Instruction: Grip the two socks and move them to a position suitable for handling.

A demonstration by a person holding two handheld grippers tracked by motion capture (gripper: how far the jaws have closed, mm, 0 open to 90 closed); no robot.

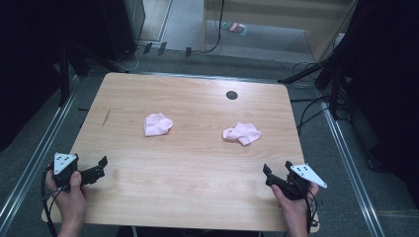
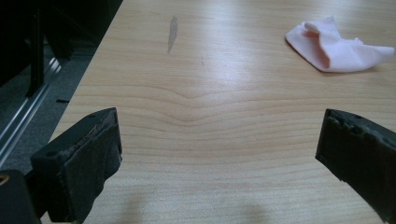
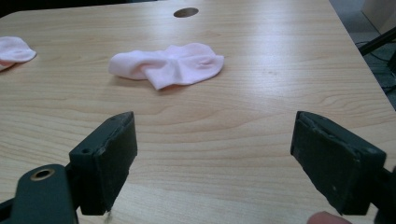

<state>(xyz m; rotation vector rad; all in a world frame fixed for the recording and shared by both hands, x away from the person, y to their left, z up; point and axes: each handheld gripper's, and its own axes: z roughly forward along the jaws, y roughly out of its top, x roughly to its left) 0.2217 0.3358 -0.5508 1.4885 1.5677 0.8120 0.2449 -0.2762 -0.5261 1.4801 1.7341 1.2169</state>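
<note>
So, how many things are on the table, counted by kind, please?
Pink socks: 2, the left sock and the right sock.
Tongs at the near edge: 2, the left tongs and the right tongs, both open.
Total: 4.

You are working in a lab or test room: a bare wooden desk (image 1: 192, 163) with a cable port (image 1: 231, 95) stands between metal floor rails (image 1: 34, 158), with loose cables (image 1: 306, 116), black equipment stands (image 1: 331, 74) and grey carpet around it.

Soft pink cloth socks (image 1: 158, 124), seemingly wooden table (image 1: 188, 163)
</note>
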